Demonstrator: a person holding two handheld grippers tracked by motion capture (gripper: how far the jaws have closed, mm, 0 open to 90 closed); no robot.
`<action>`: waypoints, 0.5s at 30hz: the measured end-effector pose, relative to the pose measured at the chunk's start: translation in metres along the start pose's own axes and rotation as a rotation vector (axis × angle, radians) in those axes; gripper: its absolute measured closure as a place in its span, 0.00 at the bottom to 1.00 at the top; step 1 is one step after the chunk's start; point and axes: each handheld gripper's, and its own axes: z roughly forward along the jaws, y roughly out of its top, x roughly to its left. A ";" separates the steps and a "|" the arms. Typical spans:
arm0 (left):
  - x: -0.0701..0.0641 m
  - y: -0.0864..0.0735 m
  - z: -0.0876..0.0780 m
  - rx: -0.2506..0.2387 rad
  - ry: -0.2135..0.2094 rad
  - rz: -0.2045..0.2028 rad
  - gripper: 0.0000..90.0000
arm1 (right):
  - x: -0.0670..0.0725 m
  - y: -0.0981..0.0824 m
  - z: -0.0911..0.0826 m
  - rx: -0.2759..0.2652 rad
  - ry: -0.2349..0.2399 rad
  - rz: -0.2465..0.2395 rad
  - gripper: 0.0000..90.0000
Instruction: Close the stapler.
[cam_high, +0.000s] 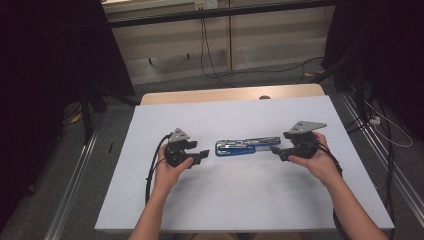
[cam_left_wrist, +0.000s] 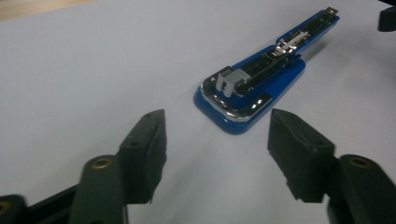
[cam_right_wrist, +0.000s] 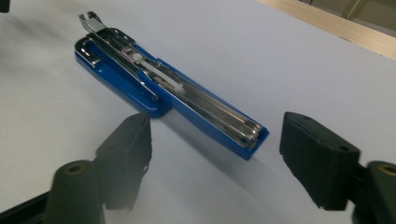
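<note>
Stapler: blue body, chrome works, swung fully open and lying flat at mid-table on the white sheet, long axis running left to right in the high view. In the left gripper view the stapler shows its wide blue end with a grey block nearest, the narrow arm stretching away. In the right gripper view the stapler shows the narrow magazine arm nearest, its tip lying between the two jaws but touching neither.

Left gripper: held in the left hand, aimed at the stapler's left end, just short of it. In its own view the left gripper has its jaws parted, nothing between them (bare sheet).

Right gripper: held in the right hand, at the stapler's right end. In its own view the right gripper has its jaws spread, pads off the metal.

Table: pale wood edge showing beyond the sheet.
</note>
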 end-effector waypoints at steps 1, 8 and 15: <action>-0.001 0.000 0.001 0.004 0.004 0.014 0.51 | 0.000 -0.001 -0.001 0.009 -0.010 0.001 0.33; -0.002 -0.002 0.007 0.023 0.031 0.044 0.76 | -0.008 -0.009 -0.007 0.005 -0.060 0.042 0.57; -0.001 -0.004 0.014 0.041 0.014 0.043 0.98 | -0.015 -0.013 -0.005 0.024 -0.095 0.064 0.88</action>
